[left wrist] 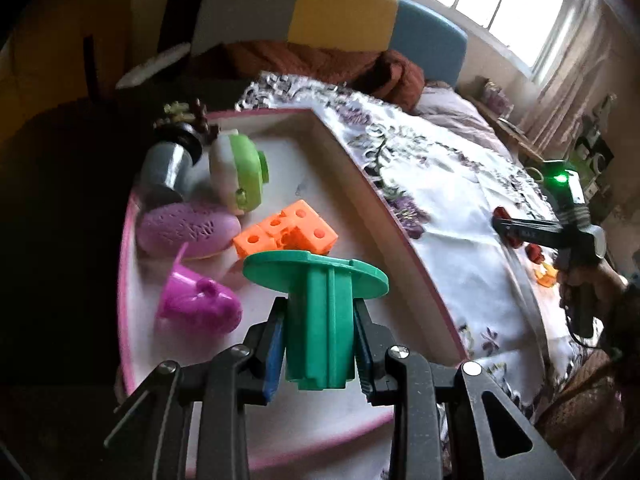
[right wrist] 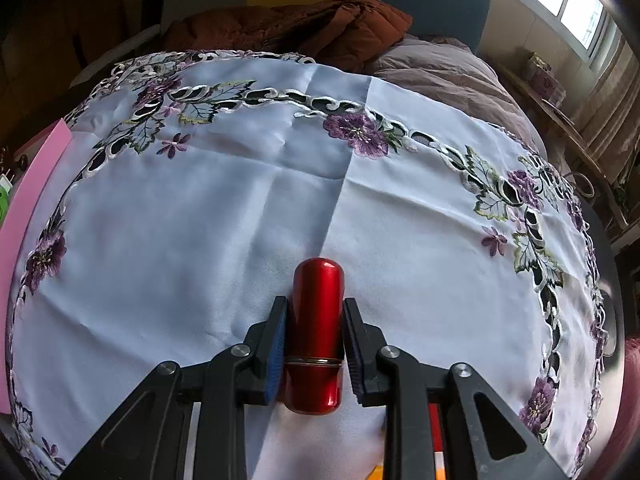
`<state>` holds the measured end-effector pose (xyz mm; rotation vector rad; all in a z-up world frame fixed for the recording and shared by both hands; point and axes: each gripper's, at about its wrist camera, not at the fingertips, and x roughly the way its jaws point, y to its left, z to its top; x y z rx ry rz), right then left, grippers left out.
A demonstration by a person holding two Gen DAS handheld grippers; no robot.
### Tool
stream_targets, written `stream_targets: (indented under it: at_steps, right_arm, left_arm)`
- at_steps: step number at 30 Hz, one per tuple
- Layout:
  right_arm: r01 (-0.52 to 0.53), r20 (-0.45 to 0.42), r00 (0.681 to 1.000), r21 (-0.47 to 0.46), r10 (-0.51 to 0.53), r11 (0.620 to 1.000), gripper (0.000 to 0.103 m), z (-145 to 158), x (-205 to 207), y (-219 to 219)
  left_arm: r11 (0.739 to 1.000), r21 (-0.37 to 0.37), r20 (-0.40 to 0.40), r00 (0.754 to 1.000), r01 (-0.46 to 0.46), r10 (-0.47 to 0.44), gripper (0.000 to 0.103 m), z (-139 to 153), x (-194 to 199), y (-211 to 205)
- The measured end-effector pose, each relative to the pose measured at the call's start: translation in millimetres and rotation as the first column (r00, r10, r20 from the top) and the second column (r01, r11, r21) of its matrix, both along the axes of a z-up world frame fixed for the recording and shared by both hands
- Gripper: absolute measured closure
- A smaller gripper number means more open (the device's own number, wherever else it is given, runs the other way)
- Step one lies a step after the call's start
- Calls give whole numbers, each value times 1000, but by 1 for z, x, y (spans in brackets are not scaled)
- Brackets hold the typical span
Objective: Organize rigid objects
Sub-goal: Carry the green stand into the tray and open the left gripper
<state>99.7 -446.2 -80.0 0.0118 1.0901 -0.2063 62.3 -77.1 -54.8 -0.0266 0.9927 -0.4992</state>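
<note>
Jaws clamping green spool (left wrist: 320, 320), red tube (right wrist: 316, 332).

Green spool (left wrist: 320, 312): matt plastic. Red capsule (right wrist: 316, 336): glossy metal-look finish. Tablecloth (right wrist: 200, 220): smooth satin-like cloth, embroidered edge. At spool's 12 o'clock, orange block (left wrist: 286, 234): matt plastic.

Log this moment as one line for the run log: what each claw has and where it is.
left claw: shut on green spool, over pink-rimmed tray | right claw: shut on red tube, over floral cloth
</note>
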Motion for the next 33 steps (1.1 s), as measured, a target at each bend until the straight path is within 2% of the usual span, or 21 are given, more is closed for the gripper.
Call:
stream_targets:
  at_steps: [4, 8, 10, 11, 17, 21, 22, 25, 29, 33]
  right_arm:
    - [-4, -1, 1000, -8, 4, 1000, 77, 0, 0, 2]
    - [-8, -3, 1000, -13, 8, 1000, 77, 0, 1, 2]
    - [-8, -3, 1000, -13, 8, 1000, 77, 0, 1, 2]
    - [-8, -3, 1000, -14, 7, 1000, 77, 0, 1, 2]
    - [-9, -3, 1000, -20, 9, 1000, 77, 0, 1, 3]
    - [-13, -4, 1000, -29, 13, 1000, 77, 0, 1, 4]
    - [-15, -4, 1000, -34, 14, 999, 77, 0, 1, 5]
    - [-25, -2, 1000, -55, 25, 998, 78, 0, 0, 8]
    - [-35, -3, 999, -70, 35, 997, 78, 0, 0, 9]
    - [-31, -4, 1000, -58, 31, 998, 78, 1, 1, 7]
  left_arm:
    - [1000, 16, -40, 999, -24, 24, 72, -15, 14, -3]
    - [999, 25, -14, 999, -30, 30, 71, -15, 15, -5]
    - [999, 17, -12, 999, -33, 33, 62, -13, 13, -2]
    - [999, 14, -7, 999, -33, 34, 60, -11, 12, -1]
    - [998, 42, 60, 998, -37, 34, 58, 3, 0, 2]
    - [994, 75, 134, 989, -79, 68, 46, 19, -10, 7]
    - [993, 79, 154, 985, -88, 74, 46, 23, -12, 9]
    - [994, 68, 172, 982, -84, 71, 46, 31, -17, 12]
    - [992, 95, 222, 973, -88, 65, 46, 39, -26, 11]
    - [990, 92, 217, 972, -108, 86, 44, 40, -28, 12]
